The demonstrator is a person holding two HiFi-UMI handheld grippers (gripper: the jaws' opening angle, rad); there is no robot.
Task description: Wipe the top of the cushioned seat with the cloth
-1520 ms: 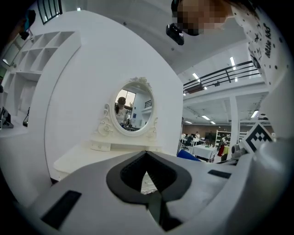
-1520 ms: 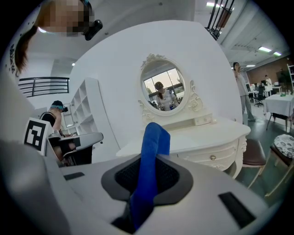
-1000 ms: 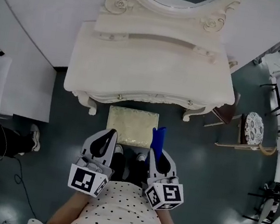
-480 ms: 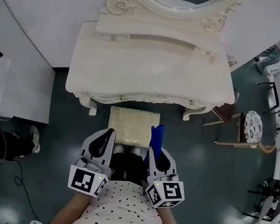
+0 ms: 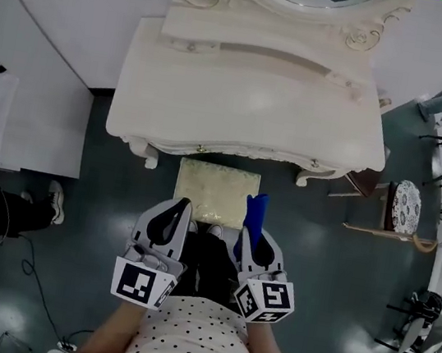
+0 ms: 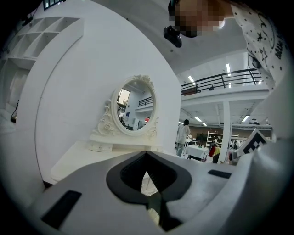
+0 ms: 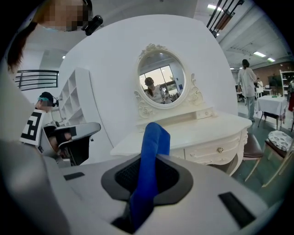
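Head cam sat above the person, looking steeply down on the dressing table (image 5: 249,101), cushioned seat (image 5: 214,195), left gripper (image 5: 177,209) and right gripper (image 5: 252,233). Each gripper cam rode low, close behind its jaws, and faced forward and slightly up. All three views shared the table and mirror (image 6: 133,110). The cloth (image 7: 149,174) blocked the centre of the right gripper view.

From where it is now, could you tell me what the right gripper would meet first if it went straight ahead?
Probably the white dressing table: the right gripper, tongs shut on the blue cloth, points roughly level at it. The cushioned seat seems to lie below that line.
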